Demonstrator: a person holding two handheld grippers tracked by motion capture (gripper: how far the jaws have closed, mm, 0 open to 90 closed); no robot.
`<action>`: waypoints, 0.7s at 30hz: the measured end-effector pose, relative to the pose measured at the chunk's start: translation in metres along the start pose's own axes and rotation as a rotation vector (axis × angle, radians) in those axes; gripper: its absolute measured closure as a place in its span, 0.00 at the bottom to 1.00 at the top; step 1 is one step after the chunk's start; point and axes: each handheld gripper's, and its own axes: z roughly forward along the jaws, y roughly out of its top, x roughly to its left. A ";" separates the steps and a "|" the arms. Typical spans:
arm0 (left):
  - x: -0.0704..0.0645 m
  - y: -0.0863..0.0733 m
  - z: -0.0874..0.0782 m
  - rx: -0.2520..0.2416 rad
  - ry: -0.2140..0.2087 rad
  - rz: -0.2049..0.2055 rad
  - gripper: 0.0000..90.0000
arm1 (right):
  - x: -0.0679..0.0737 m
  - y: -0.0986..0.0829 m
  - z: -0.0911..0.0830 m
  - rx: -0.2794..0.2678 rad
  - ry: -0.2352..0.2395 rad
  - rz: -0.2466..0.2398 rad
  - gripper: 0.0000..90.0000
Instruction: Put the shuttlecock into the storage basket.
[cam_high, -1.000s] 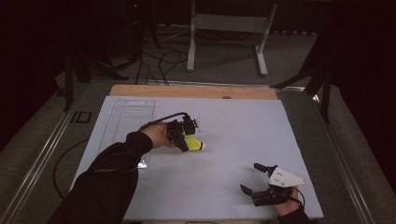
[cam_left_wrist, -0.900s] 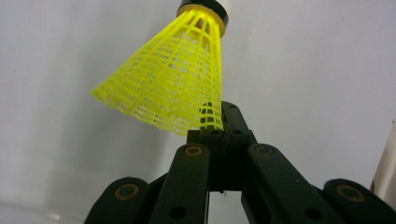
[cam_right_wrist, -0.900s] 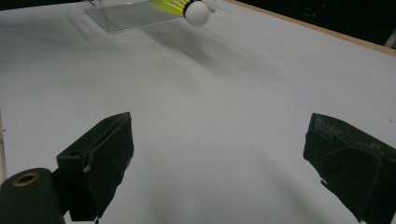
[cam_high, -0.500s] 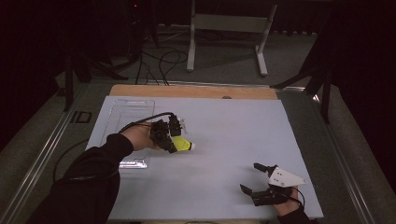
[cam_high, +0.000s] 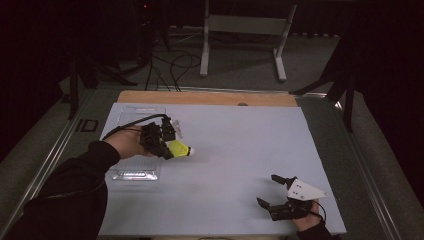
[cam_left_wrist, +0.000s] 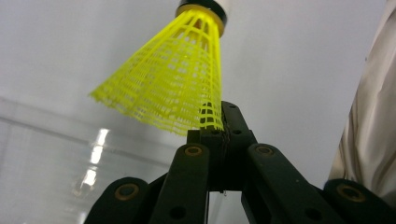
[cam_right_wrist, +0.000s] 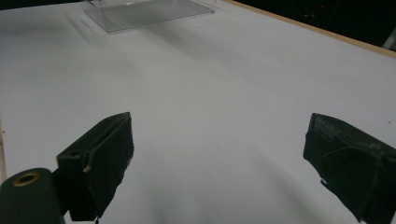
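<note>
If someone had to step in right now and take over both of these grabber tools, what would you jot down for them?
Left gripper: shut on the yellow shuttlecock, pinching the rim of its mesh skirt; in the high view it is at the left of the white table, beside the clear plastic tray.
Right gripper: open, holding nothing, low over the table's near right corner.
Done: shuttlecock picked up.
Left: probably setting it in the tray, though the destination is only a guess. Go gently, the grip is on thin mesh.

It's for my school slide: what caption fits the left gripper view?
Left hand-held gripper pinching the rim of a yellow shuttlecock.
</note>
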 end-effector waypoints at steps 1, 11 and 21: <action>0.000 0.000 0.000 0.000 0.000 0.000 1.00 | 0.000 0.000 0.000 0.000 0.000 0.000 0.10; 0.009 -0.031 -0.019 0.008 0.029 -0.019 1.00 | 0.000 0.000 0.001 0.001 0.000 0.008 0.10; 0.019 -0.067 -0.031 0.015 0.034 -0.068 1.00 | 0.000 0.000 0.002 -0.001 0.003 0.000 0.10</action>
